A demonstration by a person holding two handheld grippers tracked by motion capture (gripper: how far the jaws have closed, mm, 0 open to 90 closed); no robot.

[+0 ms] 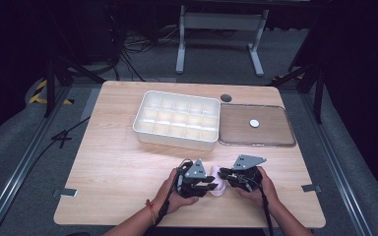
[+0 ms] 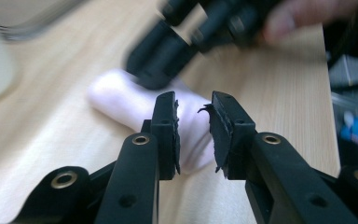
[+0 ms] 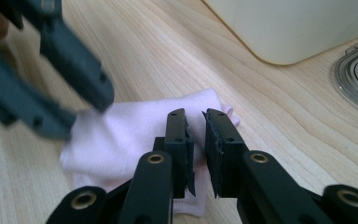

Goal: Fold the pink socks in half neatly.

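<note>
A pale pink folded cloth (image 1: 220, 190) lies on the wooden table near its front edge, between both hand-held grippers. My left gripper (image 1: 211, 186) comes at the cloth from the left. In the left gripper view its jaws (image 2: 194, 100) stand a little apart with the cloth (image 2: 116, 95) filling the gap. My right gripper (image 1: 225, 173) meets the cloth from the right. Its jaws (image 3: 196, 114) are nearly closed over the cloth's (image 3: 121, 135) near edge. Each gripper view shows the other gripper as a blur resting on the cloth.
A white compartment tray (image 1: 142, 129) stands at the middle back of the table. Its clear lid (image 1: 236, 129), with a white disc (image 1: 254, 123) on it, lies to the tray's right. A round cable hole (image 1: 226, 98) sits behind them. Bare wood stretches to the left.
</note>
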